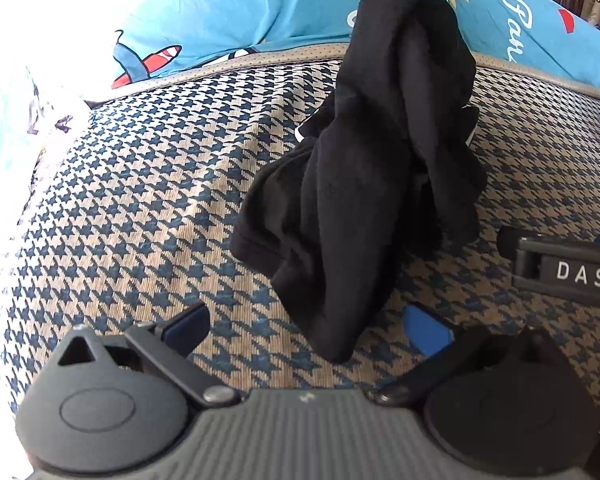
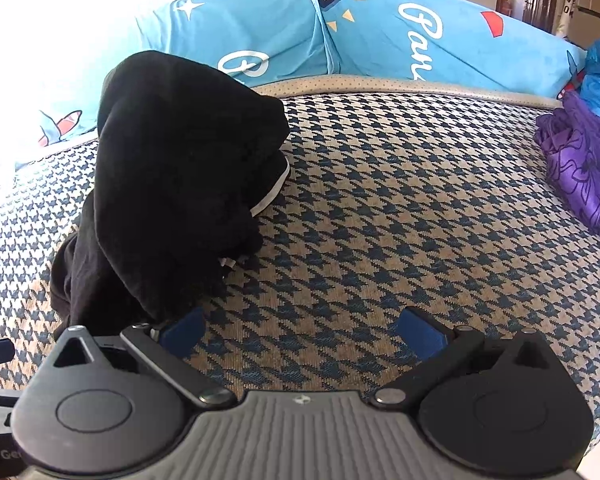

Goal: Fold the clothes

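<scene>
Black cloth, bunched and twisted into a tall rumpled heap: black garment (image 1: 364,168) on the houndstooth bed cover (image 1: 140,208), nowhere flat, nowhere squared. Just ahead of the left tongs (image 1: 306,330), lowest lobe reaching almost between the blue pads; ahead and to the left of the right tongs (image 2: 300,332), nearest fold just beside the left pad (image 2: 182,330). Left tongs apart, holding nothing. Right tongs apart too, nothing between them but patterned cover.

Soft, thick-looking knit, matte, deep creases running lengthwise; thin white trim (image 2: 274,190) peeping out along one edge low on the heap. Kind of garment not to be told from the bundle.

Judged as the stage of sorting out the heap, not yet folded as the task wants. Next move likely calling for a pinch on an edge or corner by each pair of tongs, then a lift and spread to lay it flat. Limp stuff, apt to sag and drag.

Beyond the heap, blue printed bedding (image 2: 380,40); far right of the right tongs, purple floral cloth (image 2: 580,164).
</scene>
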`<state>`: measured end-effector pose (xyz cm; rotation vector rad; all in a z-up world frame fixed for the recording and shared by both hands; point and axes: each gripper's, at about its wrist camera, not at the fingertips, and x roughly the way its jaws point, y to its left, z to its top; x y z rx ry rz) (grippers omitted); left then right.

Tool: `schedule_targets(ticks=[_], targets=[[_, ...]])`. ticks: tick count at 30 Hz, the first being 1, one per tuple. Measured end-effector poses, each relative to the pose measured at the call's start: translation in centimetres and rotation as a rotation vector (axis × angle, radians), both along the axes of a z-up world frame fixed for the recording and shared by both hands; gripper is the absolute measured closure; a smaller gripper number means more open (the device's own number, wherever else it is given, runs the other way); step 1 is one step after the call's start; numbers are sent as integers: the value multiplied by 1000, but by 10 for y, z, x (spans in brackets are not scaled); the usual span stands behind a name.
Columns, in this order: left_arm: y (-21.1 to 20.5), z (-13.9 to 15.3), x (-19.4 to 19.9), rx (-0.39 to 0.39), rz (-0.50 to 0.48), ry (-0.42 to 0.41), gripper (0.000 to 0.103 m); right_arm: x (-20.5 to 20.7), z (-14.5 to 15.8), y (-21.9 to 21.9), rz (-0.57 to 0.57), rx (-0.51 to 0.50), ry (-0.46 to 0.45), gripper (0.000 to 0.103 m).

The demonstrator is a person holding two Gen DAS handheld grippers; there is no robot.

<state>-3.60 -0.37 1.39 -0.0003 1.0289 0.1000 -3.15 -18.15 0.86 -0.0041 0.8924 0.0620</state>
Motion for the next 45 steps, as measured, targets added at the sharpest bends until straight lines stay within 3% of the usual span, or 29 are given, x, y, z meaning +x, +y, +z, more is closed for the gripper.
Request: schedule_targets(ticks=[9,21,45], targets=[[3,1,-2,6,9,-8,0,-1,0,3,20,-13,-3,0],[3,-3,3,25,14,8,0,3,-10,5,39,-36,68,0],[3,-4,4,23,6,-1,0,2,-9,4,40,-28,64,0]])
